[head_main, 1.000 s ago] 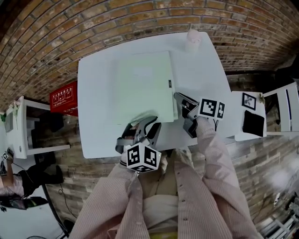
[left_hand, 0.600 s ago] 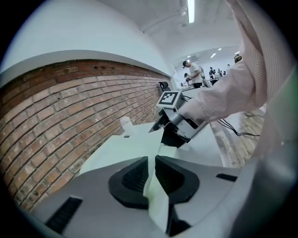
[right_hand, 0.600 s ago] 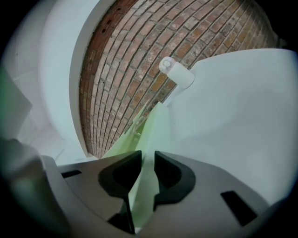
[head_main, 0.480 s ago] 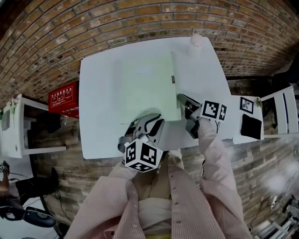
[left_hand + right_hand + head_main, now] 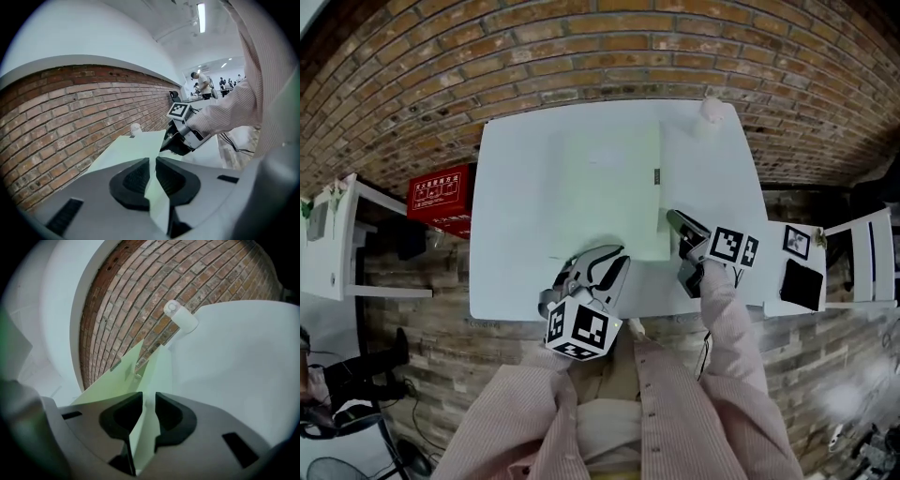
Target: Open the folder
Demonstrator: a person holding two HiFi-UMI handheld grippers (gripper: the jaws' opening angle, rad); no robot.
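A pale green folder lies on the white table. My left gripper is at the folder's near edge, shut on a thin green cover sheet, which runs up between the pads. My right gripper is at the folder's near right corner, shut on another green sheet. In the right gripper view the folder's sheets stand apart in a narrow V. The left gripper view shows the right gripper across the folder.
A small white cylinder stands at the table's far right corner. A brick floor surrounds the table. A red box sits to the left, a white stand with a dark item to the right.
My left gripper has risen a little and rolled, with the cover's near edge between its jaws. The right gripper has stayed at the folder's corner.
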